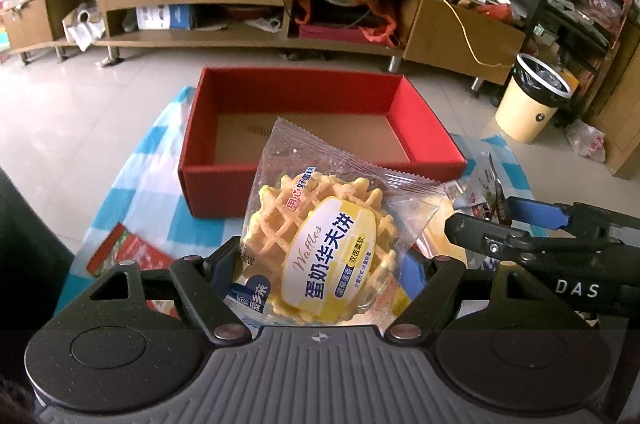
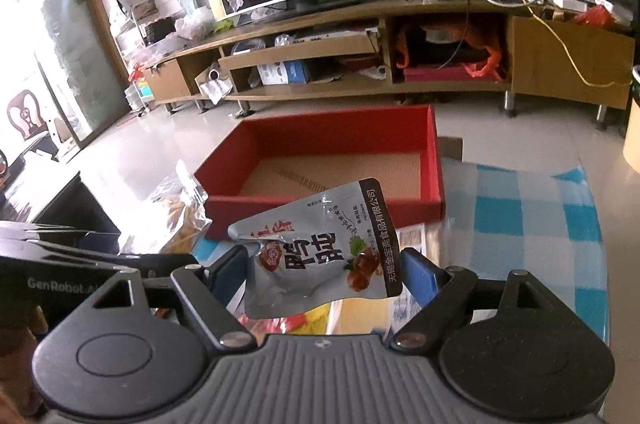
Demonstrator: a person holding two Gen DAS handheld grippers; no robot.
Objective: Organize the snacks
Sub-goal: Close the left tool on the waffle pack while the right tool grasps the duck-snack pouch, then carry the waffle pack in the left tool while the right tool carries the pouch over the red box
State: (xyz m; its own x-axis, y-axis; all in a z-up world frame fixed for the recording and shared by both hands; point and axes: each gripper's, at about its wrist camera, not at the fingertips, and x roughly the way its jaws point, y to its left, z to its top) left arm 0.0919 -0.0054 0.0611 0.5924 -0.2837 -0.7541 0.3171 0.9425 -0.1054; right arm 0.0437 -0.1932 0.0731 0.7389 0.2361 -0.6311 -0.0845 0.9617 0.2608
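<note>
The left gripper (image 1: 320,264) clamps a clear waffle packet (image 1: 324,244) between its two fingers (image 1: 222,264), which press on the packet's lower sides. The packet stands upright and tilted slightly, with its crimped top edge rising above the fingertips and overlapping the near wall of the red box (image 1: 224,184) in the left wrist view. The yellow label (printed "Waffles") faces the camera. The right gripper (image 2: 324,264) clamps a grey foil pouch (image 2: 320,248) between its blue-padded fingers (image 2: 418,272); the pouch is held by its lower part, tilted, with its upper corner pointing toward the red box (image 2: 434,164). Both packets are lifted clear of the surface below and sit on the near side of the box, not inside it. The box rests on a blue-and-white checked cloth (image 2: 520,224), its open top showing a bare brown cardboard floor. In the left wrist view, the right gripper (image 1: 520,224) enters from the right edge, just beside the waffle packet. A red snack packet (image 1: 124,252) lies flat on the cloth to the left of the left gripper. In the right wrist view, a clear bag of yellow snacks (image 2: 180,212) lies to the left of the box, near its front corner.
</note>
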